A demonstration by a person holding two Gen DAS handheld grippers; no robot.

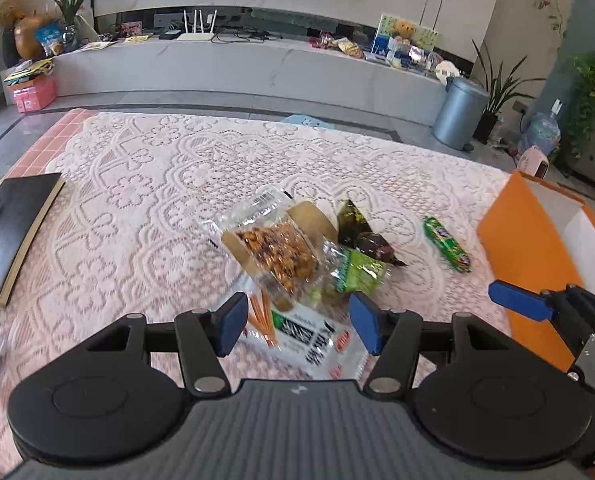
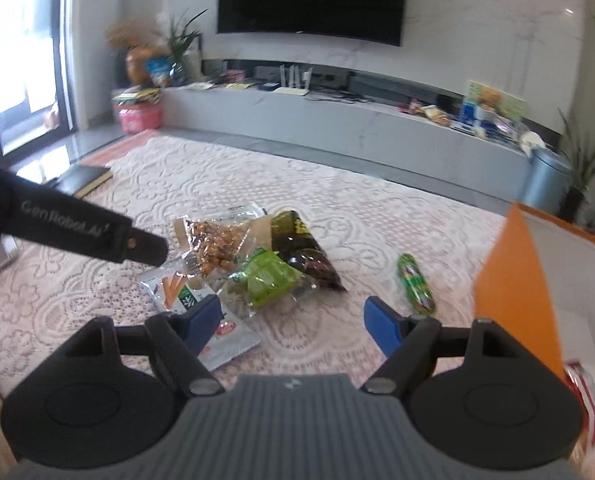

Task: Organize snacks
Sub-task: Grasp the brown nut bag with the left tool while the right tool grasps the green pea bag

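A heap of snacks lies on the lace cloth [image 1: 177, 168]: a clear nut packet [image 1: 277, 248], a green packet [image 1: 357, 272], a dark packet [image 1: 367, 238] and a white carrot-print packet [image 1: 309, 340]. A green roll [image 1: 447, 244] lies apart, to the right. My left gripper [image 1: 299, 326] is open just above the white packet, pads not touching it. My right gripper [image 2: 293, 324] is open over bare cloth between the heap [image 2: 265, 280] and the green roll [image 2: 415, 284]. An open orange box [image 2: 513, 280] stands at the right with a red packet [image 2: 585, 400] inside.
A black board [image 1: 13, 236] lies at the table's left edge. The left gripper's black body [image 2: 77, 228] reaches in over the heap from the left. One of the right gripper's fingers [image 1: 521, 300] is near the orange box [image 1: 537, 248]. A metal bin [image 1: 459, 114] stands on the floor beyond.
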